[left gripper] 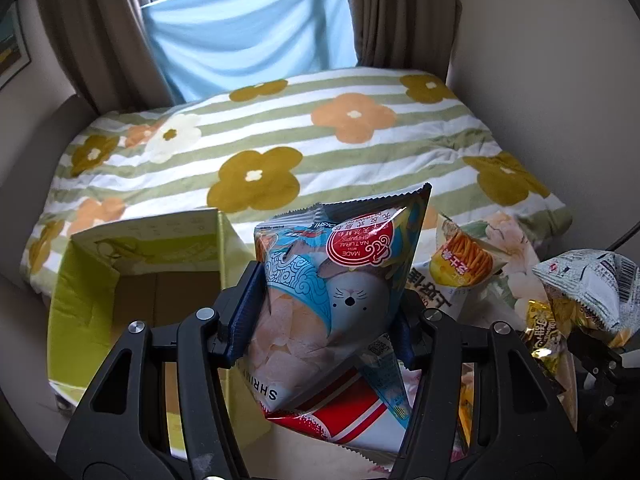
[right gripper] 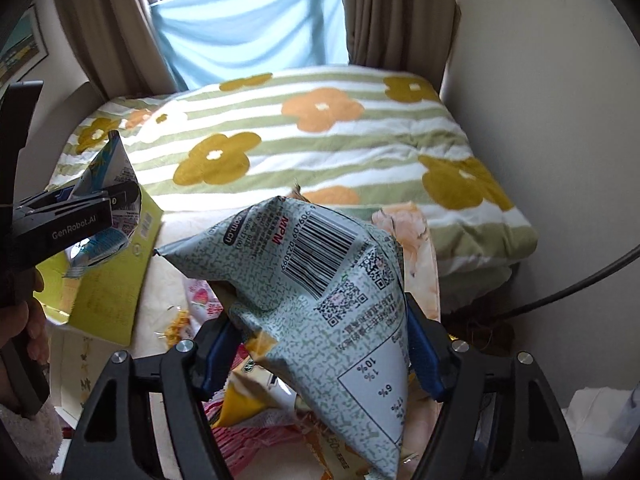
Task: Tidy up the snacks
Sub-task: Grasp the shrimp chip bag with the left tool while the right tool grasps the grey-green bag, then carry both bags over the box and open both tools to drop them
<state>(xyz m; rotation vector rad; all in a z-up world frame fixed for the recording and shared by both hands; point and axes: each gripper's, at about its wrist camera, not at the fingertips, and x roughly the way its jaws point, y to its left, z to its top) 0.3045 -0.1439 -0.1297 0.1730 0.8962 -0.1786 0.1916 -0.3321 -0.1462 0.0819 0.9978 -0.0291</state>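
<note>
My left gripper (left gripper: 326,312) is shut on a blue shrimp chips bag (left gripper: 336,280) with a seal picture and holds it up, just right of an open green cardboard box (left gripper: 132,280). The left gripper with that bag also shows in the right wrist view (right gripper: 100,204) over the box (right gripper: 116,280). My right gripper (right gripper: 320,344) is shut on a grey speckled snack bag (right gripper: 320,280) with a barcode, lifted above a pile of snack packets (right gripper: 256,420). That grey bag also shows at the right of the left wrist view (left gripper: 588,280).
A bed with a green-striped flower quilt (left gripper: 320,140) lies behind. More snack packets (left gripper: 468,256) lie on a pale surface to the right of the box. A black cable (right gripper: 580,284) runs at right. Curtains and a blue cloth hang at the window.
</note>
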